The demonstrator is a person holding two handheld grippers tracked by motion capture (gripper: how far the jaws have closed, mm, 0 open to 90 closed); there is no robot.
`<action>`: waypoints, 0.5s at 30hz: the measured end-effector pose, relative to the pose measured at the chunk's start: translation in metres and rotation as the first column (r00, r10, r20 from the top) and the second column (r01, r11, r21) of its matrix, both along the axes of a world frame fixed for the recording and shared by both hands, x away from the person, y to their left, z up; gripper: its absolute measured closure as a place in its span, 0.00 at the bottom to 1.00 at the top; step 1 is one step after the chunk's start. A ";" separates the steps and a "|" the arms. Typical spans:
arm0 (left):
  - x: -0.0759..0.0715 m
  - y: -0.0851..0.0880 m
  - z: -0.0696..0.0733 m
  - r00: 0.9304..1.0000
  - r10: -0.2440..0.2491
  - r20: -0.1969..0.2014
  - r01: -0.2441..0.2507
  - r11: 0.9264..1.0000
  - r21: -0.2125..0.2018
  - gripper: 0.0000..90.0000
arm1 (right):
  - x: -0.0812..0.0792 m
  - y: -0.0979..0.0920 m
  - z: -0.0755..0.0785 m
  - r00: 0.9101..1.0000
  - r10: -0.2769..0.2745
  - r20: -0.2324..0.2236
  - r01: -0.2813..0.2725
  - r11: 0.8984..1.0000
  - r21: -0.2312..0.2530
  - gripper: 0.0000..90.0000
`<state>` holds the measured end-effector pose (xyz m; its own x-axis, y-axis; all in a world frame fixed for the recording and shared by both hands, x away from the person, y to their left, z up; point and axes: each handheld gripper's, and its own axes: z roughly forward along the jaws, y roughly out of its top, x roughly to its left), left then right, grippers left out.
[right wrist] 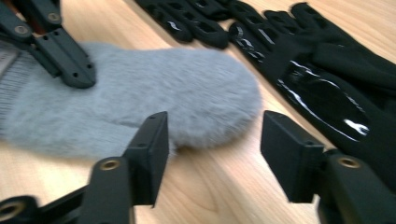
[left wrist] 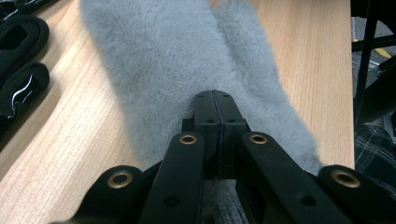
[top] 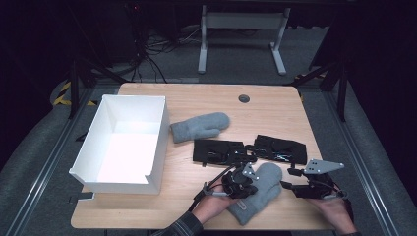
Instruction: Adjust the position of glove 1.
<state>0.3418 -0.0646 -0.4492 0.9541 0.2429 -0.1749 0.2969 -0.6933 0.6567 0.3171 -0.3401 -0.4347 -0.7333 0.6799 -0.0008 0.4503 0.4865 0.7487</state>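
A grey fleece mitten [top: 265,184] [left wrist: 177,60] [right wrist: 177,93] lies flat near the table's front edge. My left gripper [top: 246,184] [left wrist: 215,95] is over its cuff half, jaws closed together with their tips sunk in the fleece. The same jaws show from the side in the right gripper view as the left gripper [right wrist: 77,77]. My right gripper [top: 290,179] [right wrist: 217,135] stands open just right of the mitten. Its jaws point at the mitten's rounded end and do not touch it. A second grey mitten [top: 200,126] lies farther back, beside the box.
An open white box [top: 120,187] stands on the left of the wooden table [top: 275,103]. Two black gloves [top: 219,151] [top: 279,148] lie side by side mid-table, just behind the near mitten. One black glove [right wrist: 327,84] is close to my right jaw.
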 end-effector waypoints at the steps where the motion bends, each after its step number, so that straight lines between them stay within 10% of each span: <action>1: 0.000 0.001 0.001 1.000 -0.002 -0.003 0.002 1.000 0.009 1.00 | 0.001 -0.002 0.000 1.000 -0.009 -0.001 0.009 1.000 0.000 0.43; 15: 0.002 0.063 0.004 1.000 -0.023 -0.011 0.024 0.998 0.057 1.00 | 0.005 0.006 -0.010 0.999 0.002 -0.045 -0.003 1.000 -0.022 0.33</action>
